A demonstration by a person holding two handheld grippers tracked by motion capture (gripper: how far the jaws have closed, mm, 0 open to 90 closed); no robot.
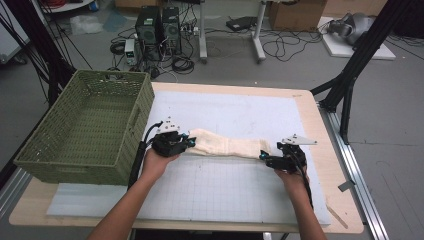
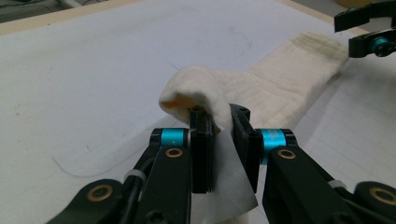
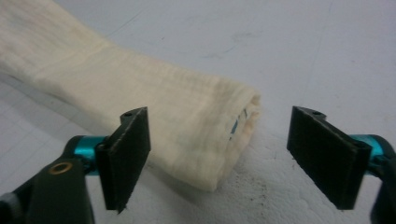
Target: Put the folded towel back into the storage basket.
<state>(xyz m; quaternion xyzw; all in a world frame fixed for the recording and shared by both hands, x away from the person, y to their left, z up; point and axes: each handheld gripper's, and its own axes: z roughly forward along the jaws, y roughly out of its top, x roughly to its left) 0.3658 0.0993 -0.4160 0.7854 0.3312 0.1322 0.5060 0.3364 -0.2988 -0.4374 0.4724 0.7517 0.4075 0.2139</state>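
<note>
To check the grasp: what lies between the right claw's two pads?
The open end of the cream knitted sock, untouched, in the right gripper view.

Robotics recording laboratory. Wooden work table (image 1: 320, 125) covered by a white gridded mat (image 1: 225, 185), framed by black tripod legs (image 1: 350, 75) (camera rigging). Bare grey concrete floor (image 1: 390, 130) strewn with loose cables (image 1: 285, 47); two desktop computer towers (image 1: 159, 31) and cardboard boxes (image 1: 295, 14) behind. Green woven basket (image 1: 90, 127) at table edge.
</note>
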